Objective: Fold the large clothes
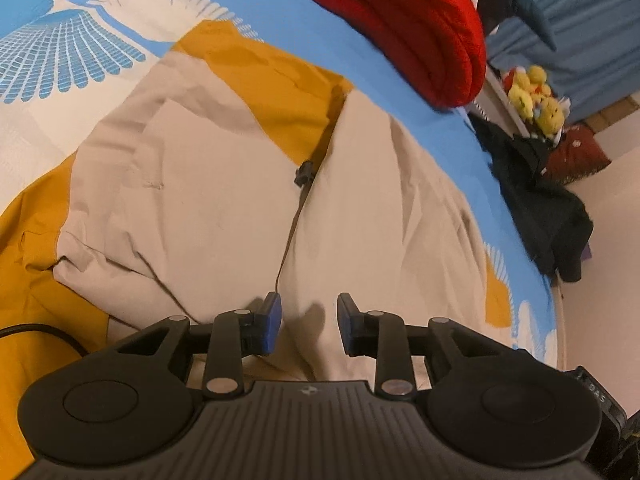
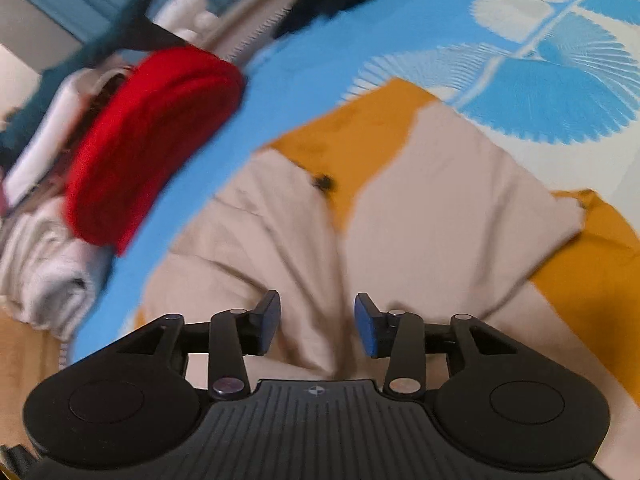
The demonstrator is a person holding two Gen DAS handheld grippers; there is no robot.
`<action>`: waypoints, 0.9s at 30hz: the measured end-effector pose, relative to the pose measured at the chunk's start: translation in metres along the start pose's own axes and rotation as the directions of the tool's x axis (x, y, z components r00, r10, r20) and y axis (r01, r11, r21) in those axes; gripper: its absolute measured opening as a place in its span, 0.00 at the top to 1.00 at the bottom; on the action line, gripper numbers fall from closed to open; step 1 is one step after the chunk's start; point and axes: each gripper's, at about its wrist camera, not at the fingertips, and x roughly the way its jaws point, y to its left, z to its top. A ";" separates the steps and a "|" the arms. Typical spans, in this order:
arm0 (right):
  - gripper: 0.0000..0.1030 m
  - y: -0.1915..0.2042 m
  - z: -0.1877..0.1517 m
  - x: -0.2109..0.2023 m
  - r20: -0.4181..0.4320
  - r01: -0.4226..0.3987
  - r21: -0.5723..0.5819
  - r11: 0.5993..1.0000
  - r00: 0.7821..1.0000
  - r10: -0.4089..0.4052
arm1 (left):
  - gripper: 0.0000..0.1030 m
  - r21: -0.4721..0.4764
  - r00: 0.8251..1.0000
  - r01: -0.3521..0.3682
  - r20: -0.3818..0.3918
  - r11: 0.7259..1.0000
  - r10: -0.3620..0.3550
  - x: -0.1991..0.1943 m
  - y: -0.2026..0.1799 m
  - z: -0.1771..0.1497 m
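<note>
A large beige and mustard-yellow garment (image 1: 200, 200) lies spread on the bed, partly folded over itself. A dark drawstring with a toggle (image 1: 301, 172) runs down its middle seam. My left gripper (image 1: 309, 312) hovers over the near beige part, open, with cloth showing below the gap but nothing pinched between the blue pads. In the right wrist view the same garment (image 2: 420, 208) and its toggle (image 2: 323, 181) lie ahead. My right gripper (image 2: 318, 308) is open too, above a beige fold, gripping nothing.
A blue bedspread (image 1: 280, 12) with white fan patterns covers the bed. A folded red item (image 1: 420, 28) (image 2: 148, 140) sits at its far edge beside white folded cloth (image 2: 44, 268). Yellow plush toys (image 1: 536, 96) and dark clothing (image 1: 540, 208) lie off the bed's side.
</note>
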 end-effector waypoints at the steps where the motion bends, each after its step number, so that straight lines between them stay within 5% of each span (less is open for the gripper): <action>1: 0.52 0.003 -0.001 0.001 -0.012 -0.039 -0.004 0.999 0.999 0.038 | 0.69 -0.005 1.000 0.000 0.001 1.000 0.000 -0.001 0.000 -0.001; 9: 0.47 0.035 -0.018 0.019 -0.132 -0.146 -0.137 0.980 0.983 0.128 | 0.69 -0.007 1.000 0.019 -0.017 1.000 -0.019 0.003 -0.003 -0.001; 10: 0.50 0.037 -0.020 0.021 -0.141 -0.139 -0.158 0.978 0.983 0.117 | 0.69 -0.007 0.999 0.024 -0.025 1.000 -0.024 0.005 -0.003 -0.002; 12: 0.84 0.038 -0.021 0.023 -0.143 -0.116 -0.170 0.979 0.985 0.092 | 0.69 -0.015 0.999 0.032 -0.037 0.999 -0.032 0.008 -0.003 -0.003; 14: 0.92 0.034 -0.020 0.023 -0.146 -0.141 -0.128 0.982 0.982 0.122 | 0.81 -0.012 0.998 0.042 -0.035 0.999 -0.043 0.007 -0.003 -0.004; 15: 0.95 0.031 -0.018 0.020 -0.132 -0.166 -0.098 0.981 0.979 0.152 | 1.00 -0.005 0.998 0.049 -0.025 0.999 -0.049 0.005 -0.005 -0.003; 17: 0.96 0.018 -0.014 0.012 -0.085 -0.302 0.049 0.952 0.948 0.305 | 1.00 0.016 0.998 0.069 0.008 0.997 -0.069 -0.001 -0.007 -0.002; 19: 0.96 0.010 -0.012 0.013 -0.055 -0.338 0.126 0.933 0.936 0.347 | 1.00 0.051 0.998 0.053 0.018 0.997 -0.054 -0.003 -0.011 -0.003; 23: 0.94 -0.011 -0.021 0.036 -0.151 -0.044 0.137 0.990 0.986 0.065 | 1.00 0.133 0.999 -0.039 -0.014 0.990 0.041 0.006 -0.017 -0.013; 26: 0.93 -0.019 -0.029 0.047 -0.191 0.049 0.129 0.990 0.981 -0.024 | 0.97 0.265 0.997 0.042 0.046 0.963 -0.056 -0.008 -0.043 -0.020; 27: 0.92 -0.017 -0.029 0.046 -0.187 0.052 0.118 0.992 0.982 -0.030 | 0.89 0.304 0.995 0.077 0.045 0.950 -0.095 -0.011 -0.050 -0.024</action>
